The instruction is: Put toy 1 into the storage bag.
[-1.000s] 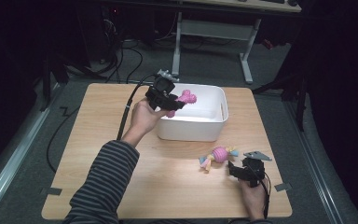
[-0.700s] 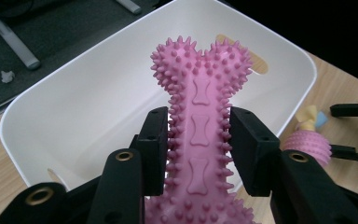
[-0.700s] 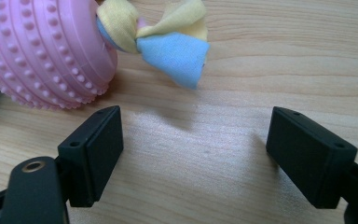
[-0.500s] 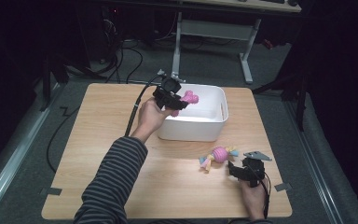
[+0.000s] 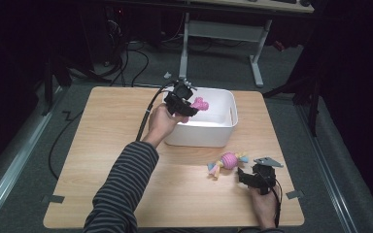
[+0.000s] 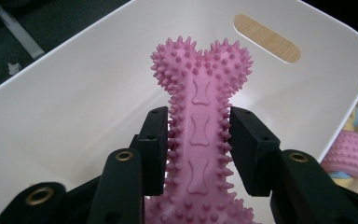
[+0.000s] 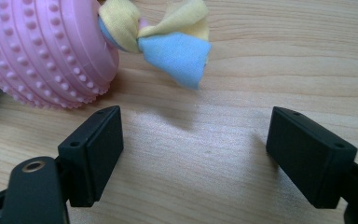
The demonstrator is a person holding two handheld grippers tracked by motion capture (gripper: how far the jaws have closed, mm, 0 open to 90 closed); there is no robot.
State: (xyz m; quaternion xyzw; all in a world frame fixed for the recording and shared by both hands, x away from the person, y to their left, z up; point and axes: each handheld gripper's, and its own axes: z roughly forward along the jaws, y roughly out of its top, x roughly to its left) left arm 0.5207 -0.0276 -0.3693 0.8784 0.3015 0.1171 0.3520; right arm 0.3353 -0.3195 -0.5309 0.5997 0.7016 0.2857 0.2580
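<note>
Two toys are in play, and we log the risks from the biggest item down. Our table [image 5: 107, 160] is wooden, with bare floor on every side, so anything fumbled near an edge could roll off. The white bin [image 5: 218, 131] sits toward the far side; its near wall stands between our left arm and the inside, and a low release could catch the toy on that rim and tip it outward. The bin looks bare inside as seen along the jaws, so nothing there blocks a drop.

The left hand-held gripper [image 6: 198, 135] is clamped on the pink spiked bone [image 6: 200, 98], jaws pressing both sides of its narrow shaft, held over the bin's opening. We judge the soft spikes could let it twist or cling to a pad on release.

The right hand-held gripper [image 7: 193, 156] rests low over the table near the front right corner, jaws wide apart with nothing between them. The pink ball with cloth tails [image 7: 42, 46] lies just beyond its left jaw; a nudge there could roll it away, and a grasp on the cloth alone might slip.
</note>
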